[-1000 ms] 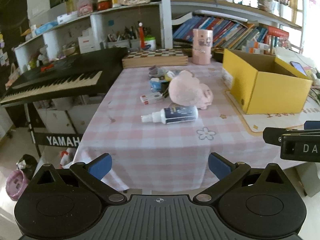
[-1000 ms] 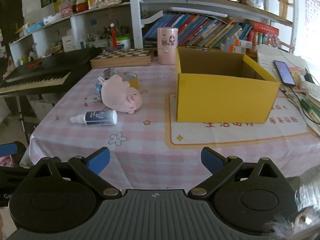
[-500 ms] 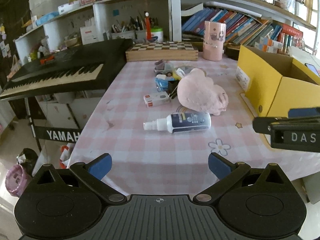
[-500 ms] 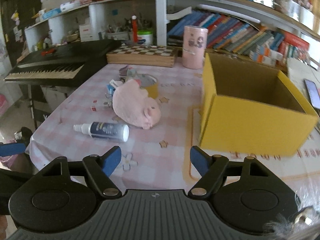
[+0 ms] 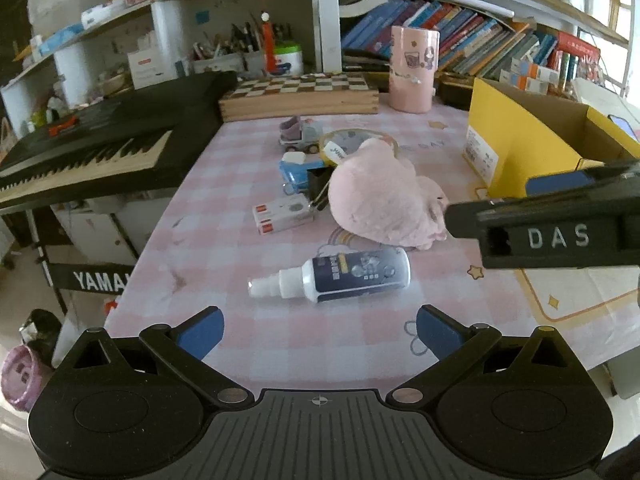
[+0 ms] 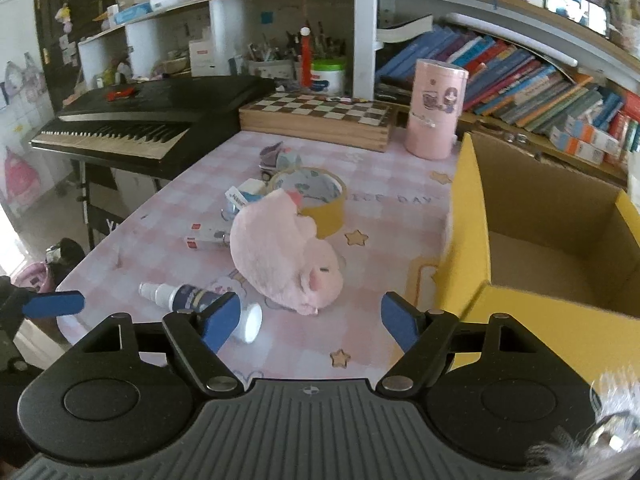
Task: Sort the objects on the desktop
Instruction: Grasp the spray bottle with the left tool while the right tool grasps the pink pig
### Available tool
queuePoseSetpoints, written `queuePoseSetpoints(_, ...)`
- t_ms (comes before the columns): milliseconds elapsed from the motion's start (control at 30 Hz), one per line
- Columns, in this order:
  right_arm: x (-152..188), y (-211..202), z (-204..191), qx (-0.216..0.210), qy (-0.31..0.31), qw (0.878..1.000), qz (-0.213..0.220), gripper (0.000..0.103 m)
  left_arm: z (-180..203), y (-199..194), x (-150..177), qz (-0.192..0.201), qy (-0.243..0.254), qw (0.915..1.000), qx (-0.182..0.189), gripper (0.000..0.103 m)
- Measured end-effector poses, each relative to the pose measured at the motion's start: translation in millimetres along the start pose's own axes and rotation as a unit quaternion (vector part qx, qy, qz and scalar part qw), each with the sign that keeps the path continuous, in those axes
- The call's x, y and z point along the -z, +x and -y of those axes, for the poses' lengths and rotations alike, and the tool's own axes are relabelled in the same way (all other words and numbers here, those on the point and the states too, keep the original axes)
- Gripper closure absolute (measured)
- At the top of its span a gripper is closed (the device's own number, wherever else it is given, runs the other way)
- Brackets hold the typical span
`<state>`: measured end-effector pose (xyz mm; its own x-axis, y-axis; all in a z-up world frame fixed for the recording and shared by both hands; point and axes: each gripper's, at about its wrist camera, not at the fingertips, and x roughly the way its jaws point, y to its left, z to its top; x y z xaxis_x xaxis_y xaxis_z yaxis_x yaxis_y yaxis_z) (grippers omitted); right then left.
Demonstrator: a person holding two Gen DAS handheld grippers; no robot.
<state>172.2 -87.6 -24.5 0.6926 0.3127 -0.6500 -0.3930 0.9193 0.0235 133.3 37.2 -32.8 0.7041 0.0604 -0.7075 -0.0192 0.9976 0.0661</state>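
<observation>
My left gripper (image 5: pixel 318 332) hangs wide and empty just short of the white-and-navy plastic spray bottle (image 5: pixel 340 276), which lies on its side on the pink checked counter (image 5: pixel 240 328) directly in front of the pink plush pig (image 5: pixel 384 204). Its long axis runs across my jaws, nozzle pointing away from the yellow cardboard box (image 5: pixel 516 140). My right gripper (image 6: pixel 310 320), jaws just narrowed yet empty, faces the pig, so I judge the left nearer the bottle.
</observation>
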Motion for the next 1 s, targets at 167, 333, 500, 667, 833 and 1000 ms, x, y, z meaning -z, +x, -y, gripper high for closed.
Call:
queuePoseSetpoints(167, -9.7, 14.5, 2.9, -0.01, -0.01, 1.0, -0.005, 0.025, -2.7, 11.9, -5.9, -0.016, -0.013, 0.9997, -0.009, 0.005)
queuePoseSetpoints(333, -18.9, 29.3, 4.6, -0.026, -0.02, 0.999, -0.012, 0.025, 1.7, 22.1, -11.4, -0.014, 0.015, 0.9998, -0.004, 0.009)
queuePoseSetpoints(500, -30.6, 45.6, 6.8, -0.046, -0.03, 0.998, -0.024, 0.025, 12.9, 30.7, -16.1, -0.004, 0.106, 0.9943, 0.009, 0.01)
queuePoseSetpoints(667, -41.2, 66.0, 9.5, -0.063, -0.048, 0.996, -0.049, 0.024, 13.8, 49.7, -23.2, -0.017, 0.169, 0.985, 0.033, 0.019)
queuePoseSetpoints(833, -49.1, 87.8, 6.7, -0.093, -0.074, 0.989, -0.084, 0.024, 12.3, 66.4, -27.5, -0.036, 0.194, 0.9791, 0.051, 0.029)
queuePoseSetpoints(1000, -53.7, 105.8, 0.8, -0.099, -0.106, 0.985, -0.097, 0.023, 10.9, 78.7, -35.2, -0.045, 0.203, 0.9756, 0.069, 0.031)
